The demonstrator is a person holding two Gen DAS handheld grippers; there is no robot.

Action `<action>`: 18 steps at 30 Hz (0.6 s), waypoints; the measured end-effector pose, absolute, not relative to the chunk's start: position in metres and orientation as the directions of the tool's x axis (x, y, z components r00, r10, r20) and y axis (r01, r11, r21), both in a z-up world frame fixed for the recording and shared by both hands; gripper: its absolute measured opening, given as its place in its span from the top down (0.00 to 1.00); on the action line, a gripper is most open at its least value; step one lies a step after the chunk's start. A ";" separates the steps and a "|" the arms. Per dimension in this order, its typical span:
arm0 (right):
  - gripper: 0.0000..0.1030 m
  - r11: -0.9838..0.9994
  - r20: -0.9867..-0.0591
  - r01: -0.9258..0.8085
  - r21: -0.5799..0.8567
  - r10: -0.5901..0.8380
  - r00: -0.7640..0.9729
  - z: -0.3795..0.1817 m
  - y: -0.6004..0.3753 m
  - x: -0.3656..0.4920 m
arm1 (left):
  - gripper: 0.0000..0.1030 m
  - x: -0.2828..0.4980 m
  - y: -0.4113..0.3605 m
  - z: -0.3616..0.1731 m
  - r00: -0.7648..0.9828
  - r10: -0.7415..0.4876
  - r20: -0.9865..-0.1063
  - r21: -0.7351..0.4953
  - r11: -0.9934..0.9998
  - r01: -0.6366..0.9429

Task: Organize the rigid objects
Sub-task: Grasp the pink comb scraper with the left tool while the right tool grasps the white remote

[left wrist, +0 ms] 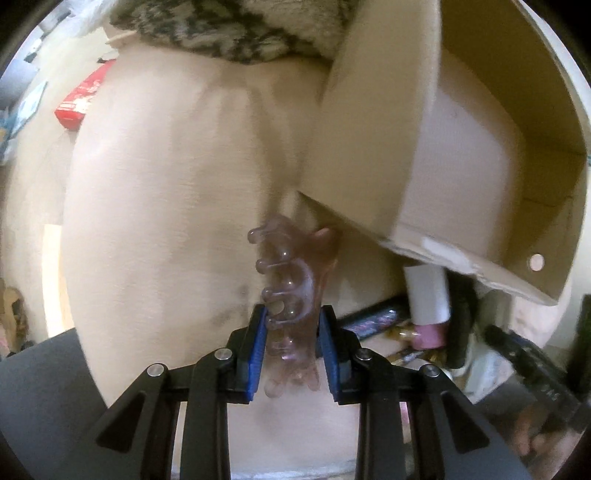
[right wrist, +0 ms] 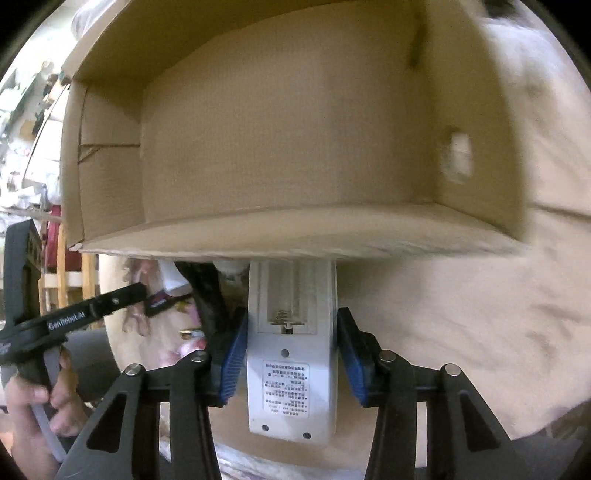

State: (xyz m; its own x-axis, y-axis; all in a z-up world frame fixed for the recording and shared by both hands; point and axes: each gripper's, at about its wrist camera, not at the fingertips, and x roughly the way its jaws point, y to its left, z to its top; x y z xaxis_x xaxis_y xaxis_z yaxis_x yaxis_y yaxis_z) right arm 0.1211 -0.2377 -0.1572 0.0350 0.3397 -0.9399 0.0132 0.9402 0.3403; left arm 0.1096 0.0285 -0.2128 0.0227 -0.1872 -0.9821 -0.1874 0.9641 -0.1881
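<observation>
Left gripper [left wrist: 291, 328] closed on a clear knobbed massager [left wrist: 291, 291] at frame centre, right gripper [right wrist: 291, 354] clamping a white remote [right wrist: 291, 369], cardboard box [right wrist: 295, 147] above

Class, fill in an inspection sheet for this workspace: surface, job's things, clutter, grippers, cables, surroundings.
Surface: beige cloth-covered top, faintly stained.
Job's things: clear pink knobbed plastic massager; white remote control, back up, battery bay open; empty cardboard box.
Clutter: red packet; white and pink bottle; fuzzy mottled fabric.
Grippers: left gripper jaws shut on the massager; right gripper jaws around the remote, contact unclear.
Cables: nothing seen.
Surroundings: crowded shelves, blurred.
</observation>
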 end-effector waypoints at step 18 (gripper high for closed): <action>0.51 0.995 -0.995 -0.037 0.091 0.093 0.044 -0.173 -0.224 0.132 | 0.68 0.142 -0.027 -0.220 0.060 -0.013 -0.998 -0.018 0.996 -0.087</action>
State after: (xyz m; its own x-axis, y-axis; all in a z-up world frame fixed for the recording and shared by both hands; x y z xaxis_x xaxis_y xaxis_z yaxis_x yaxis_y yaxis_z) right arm 0.1319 -0.2239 -0.1727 0.0439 0.0928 -0.9947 -0.0369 0.9952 0.0912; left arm 0.1423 -0.0267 -0.2199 0.0596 -0.0130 -0.9981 -0.0869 0.9961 -0.0182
